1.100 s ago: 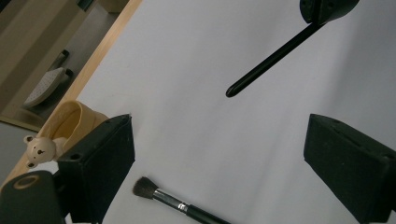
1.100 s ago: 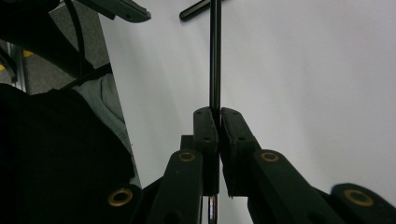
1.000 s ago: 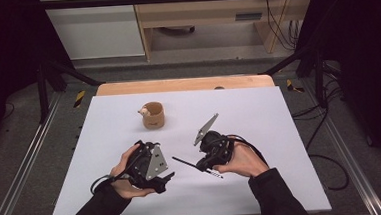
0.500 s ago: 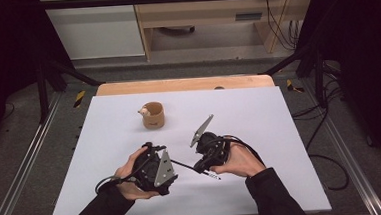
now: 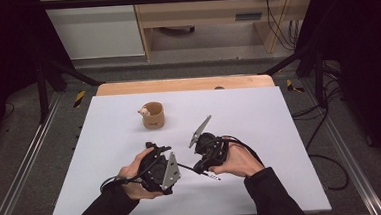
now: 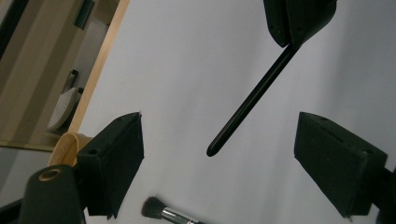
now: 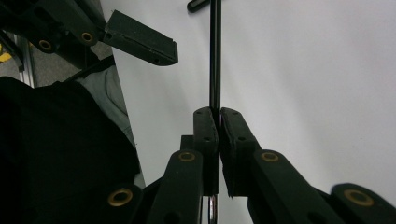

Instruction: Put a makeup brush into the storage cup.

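1. At the near middle of the white table (image 5: 280, 132), I hold a two-jaw gripper in each hand, and the two tools face each other closely.

2. My right gripper (image 7: 218, 122) is clenched on a slim black makeup brush (image 7: 215, 60). Its jaws pinch the handle between them, and the rod runs straight out past the pads over the tabletop.

3. In the high view, my right gripper (image 5: 202, 168) sits tilted, its grey plate raised, with the brush (image 5: 187, 166) pointing across toward my left hand (image 5: 132, 175).

4. My left gripper (image 6: 215, 163) stands released, its jaws wide apart; they have just been closing a little. The brush handle's free tip (image 6: 243, 112) hangs in the gap between them, touching neither pad.

5. In the left gripper view, a second brush (image 6: 166, 213) lies on the table beneath, its dark bristle head at the lower edge of the frame.

6. A small tan wooden cup (image 5: 153, 115) stands upright farther back on the table, left of centre and well apart from both grippers; something pale shows at its rim, too small to identify.
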Tool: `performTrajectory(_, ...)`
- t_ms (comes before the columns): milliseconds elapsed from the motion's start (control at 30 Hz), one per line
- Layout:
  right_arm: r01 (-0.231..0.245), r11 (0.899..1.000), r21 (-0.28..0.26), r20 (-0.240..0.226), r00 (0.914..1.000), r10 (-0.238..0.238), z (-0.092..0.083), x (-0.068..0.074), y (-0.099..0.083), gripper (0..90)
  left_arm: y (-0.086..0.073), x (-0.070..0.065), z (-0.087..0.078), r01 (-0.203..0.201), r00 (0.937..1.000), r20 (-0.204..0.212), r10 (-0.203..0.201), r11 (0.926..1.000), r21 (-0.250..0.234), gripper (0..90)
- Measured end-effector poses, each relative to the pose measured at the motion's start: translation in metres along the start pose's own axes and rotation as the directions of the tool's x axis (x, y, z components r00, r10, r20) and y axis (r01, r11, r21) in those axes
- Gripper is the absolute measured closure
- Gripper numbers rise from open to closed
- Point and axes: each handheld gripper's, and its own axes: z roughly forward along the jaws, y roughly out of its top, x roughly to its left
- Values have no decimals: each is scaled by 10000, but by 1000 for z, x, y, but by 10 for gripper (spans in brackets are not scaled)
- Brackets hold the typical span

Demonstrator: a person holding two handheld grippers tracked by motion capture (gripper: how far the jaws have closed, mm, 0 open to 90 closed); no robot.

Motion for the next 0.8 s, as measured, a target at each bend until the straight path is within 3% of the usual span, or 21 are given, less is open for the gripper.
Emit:
performTrajectory(300, -183, 9998, -15, 9, 9998, 183, 2, -1, 2, 859, 5, -2, 2, -751, 9968, -267, 758, 9968, 268, 191)
performTrajectory(800, -264, 9995, 197, 83, 9996, 263, 5, -3, 7, 859, 7, -6, 13, -1338, 9905, -311, 1343, 9909, 168, 257)
